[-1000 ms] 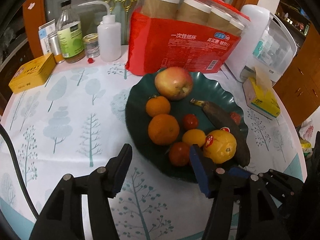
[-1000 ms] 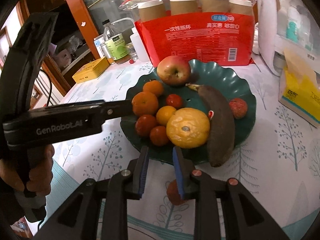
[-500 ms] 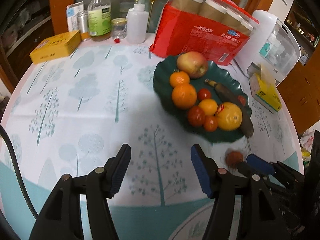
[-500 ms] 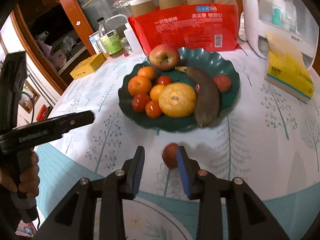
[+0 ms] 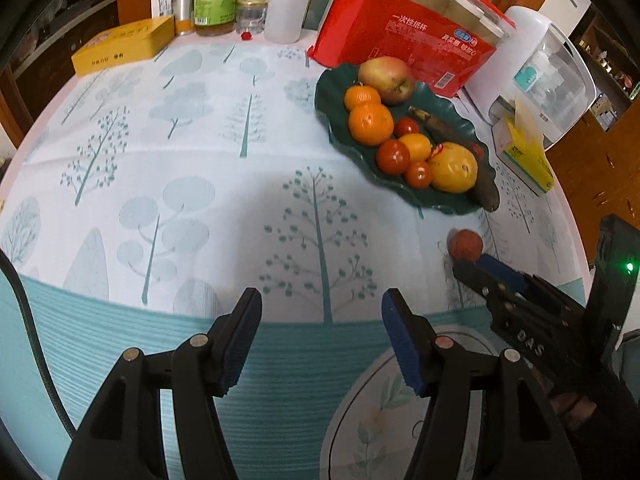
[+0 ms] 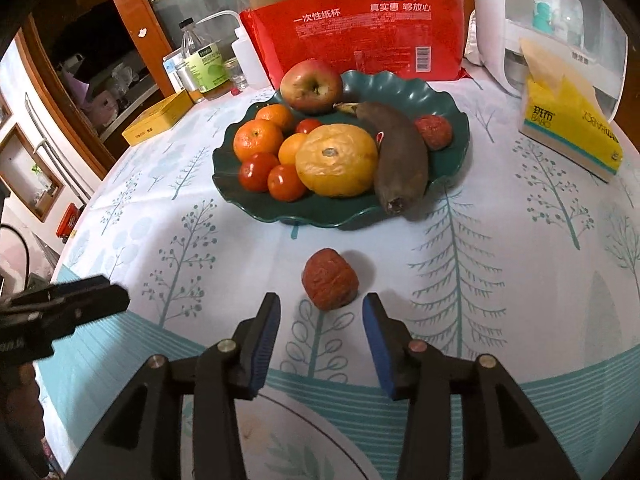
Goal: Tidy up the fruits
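The right gripper (image 6: 320, 330) had just been opening, its jaws clear of the wrinkled red fruit (image 6: 330, 279) on the tablecloth (image 6: 160, 240) before the green plate (image 6: 440, 98), so a nudge might roll it, while the left gripper (image 5: 320, 340) hung open and empty.

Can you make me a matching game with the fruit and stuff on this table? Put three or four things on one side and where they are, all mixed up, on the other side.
Things:
1. apple
2. wrinkled red fruit
3. yellow tissue box
4. dark banana

Places:
A. on the tablecloth, in front of the right gripper
B. at the back of the green plate
C. lying along the plate's right side
D. off the plate, far right on the table

Pairs: 1-B, 2-A, 3-D, 4-C
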`<action>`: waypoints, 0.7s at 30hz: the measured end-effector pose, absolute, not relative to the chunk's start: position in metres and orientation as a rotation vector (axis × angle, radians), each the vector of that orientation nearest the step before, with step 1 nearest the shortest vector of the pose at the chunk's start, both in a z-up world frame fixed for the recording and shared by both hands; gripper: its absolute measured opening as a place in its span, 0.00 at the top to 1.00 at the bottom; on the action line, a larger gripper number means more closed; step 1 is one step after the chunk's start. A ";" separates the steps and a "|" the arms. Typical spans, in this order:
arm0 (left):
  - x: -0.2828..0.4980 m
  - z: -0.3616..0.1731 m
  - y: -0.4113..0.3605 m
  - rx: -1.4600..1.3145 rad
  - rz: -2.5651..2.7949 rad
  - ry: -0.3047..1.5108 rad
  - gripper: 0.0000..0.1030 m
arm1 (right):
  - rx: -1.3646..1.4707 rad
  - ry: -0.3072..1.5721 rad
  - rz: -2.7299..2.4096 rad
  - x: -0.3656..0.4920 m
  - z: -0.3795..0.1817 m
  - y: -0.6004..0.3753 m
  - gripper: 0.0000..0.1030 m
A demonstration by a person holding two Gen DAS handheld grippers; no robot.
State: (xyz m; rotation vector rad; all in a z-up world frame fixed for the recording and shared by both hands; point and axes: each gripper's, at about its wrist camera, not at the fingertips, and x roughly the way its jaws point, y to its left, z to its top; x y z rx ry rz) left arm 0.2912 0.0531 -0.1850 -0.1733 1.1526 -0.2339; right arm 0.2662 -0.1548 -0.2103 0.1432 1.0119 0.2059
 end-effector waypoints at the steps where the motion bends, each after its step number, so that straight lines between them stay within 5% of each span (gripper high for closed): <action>1: 0.290 -0.187 0.055 -0.178 -0.234 1.160 0.41 | 0.144 1.008 0.206 0.267 -0.211 -0.155 0.58; 21: 0.278 -0.190 0.068 -0.177 -0.204 1.178 0.40 | 0.091 0.995 0.219 0.274 -0.208 -0.145 0.71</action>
